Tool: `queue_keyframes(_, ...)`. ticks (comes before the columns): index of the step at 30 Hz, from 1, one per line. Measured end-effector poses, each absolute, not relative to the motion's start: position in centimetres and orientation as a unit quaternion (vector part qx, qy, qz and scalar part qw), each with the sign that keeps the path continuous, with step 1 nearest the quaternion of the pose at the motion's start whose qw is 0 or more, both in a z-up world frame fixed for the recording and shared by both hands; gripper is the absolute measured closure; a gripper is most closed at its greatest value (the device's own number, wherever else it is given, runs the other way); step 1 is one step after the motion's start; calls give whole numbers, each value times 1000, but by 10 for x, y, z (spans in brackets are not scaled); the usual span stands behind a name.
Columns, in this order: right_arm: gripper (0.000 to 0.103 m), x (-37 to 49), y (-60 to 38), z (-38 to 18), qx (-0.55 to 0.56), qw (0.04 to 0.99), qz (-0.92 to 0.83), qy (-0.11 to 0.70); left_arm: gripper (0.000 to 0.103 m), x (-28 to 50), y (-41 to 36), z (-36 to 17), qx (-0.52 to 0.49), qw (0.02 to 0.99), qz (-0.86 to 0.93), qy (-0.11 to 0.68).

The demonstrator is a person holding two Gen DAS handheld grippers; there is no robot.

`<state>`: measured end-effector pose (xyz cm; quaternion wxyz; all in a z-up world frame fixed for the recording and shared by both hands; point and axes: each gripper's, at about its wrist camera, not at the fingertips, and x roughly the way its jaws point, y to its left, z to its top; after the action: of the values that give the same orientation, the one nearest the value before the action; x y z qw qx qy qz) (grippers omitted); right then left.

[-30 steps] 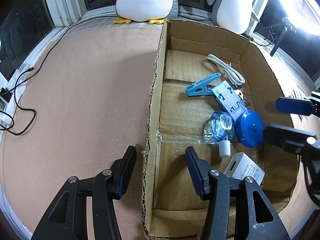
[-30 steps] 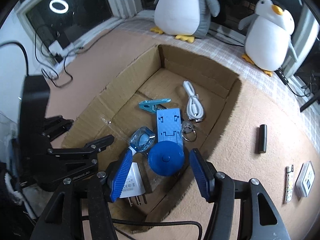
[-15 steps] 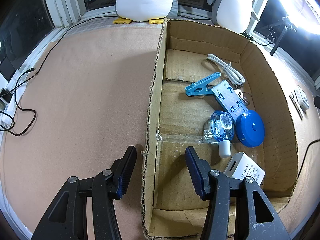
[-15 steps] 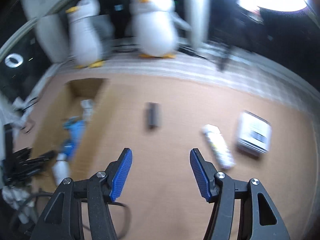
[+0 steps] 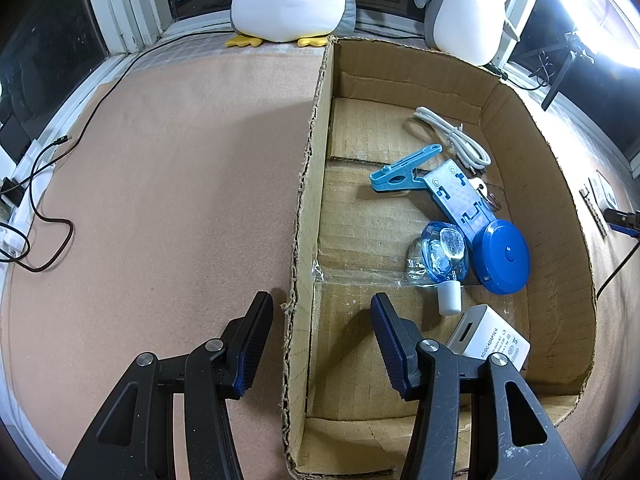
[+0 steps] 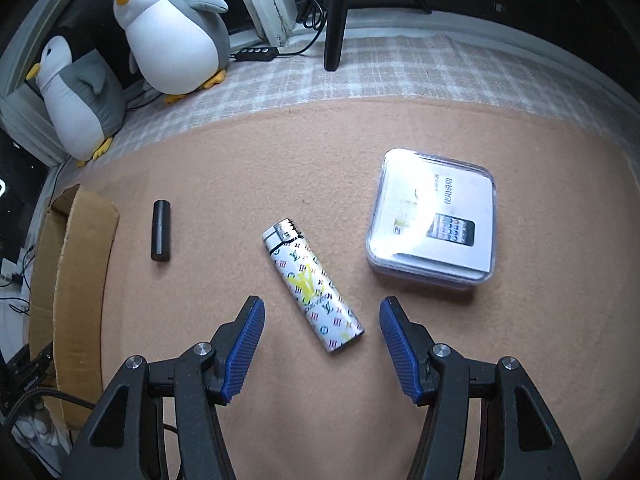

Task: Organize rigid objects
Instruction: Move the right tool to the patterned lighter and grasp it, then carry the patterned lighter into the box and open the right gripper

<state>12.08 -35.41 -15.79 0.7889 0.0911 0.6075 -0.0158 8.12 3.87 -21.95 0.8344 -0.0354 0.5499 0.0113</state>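
Note:
My left gripper is open and straddles the left wall of the cardboard box. Inside lie a white cable, a blue clip, a blue phone stand, a round blue tape measure, a small blue bottle and a white adapter. My right gripper is open and empty over the carpet, its fingers either side of a patterned white lighter. A black cylinder and a clear plastic case lie nearby.
Two plush penguins sit by the window. The box edge is at the far left of the right wrist view. Black cables trail along the left carpet edge.
My right gripper swung away from the box to the carpet on its right and now hovers over the lighter. The left gripper has not moved.

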Motion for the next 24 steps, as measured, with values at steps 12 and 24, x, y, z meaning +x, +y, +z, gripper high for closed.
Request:
queue_keyframes(12,53,150,-337,-173,36,777,-13,628,48,81,39,-220,-37,834,11,550)
queue_keyframes(24,82,153,-331,-172,11,771,-19,637,48,81,39,-220,-37,834,11,550)
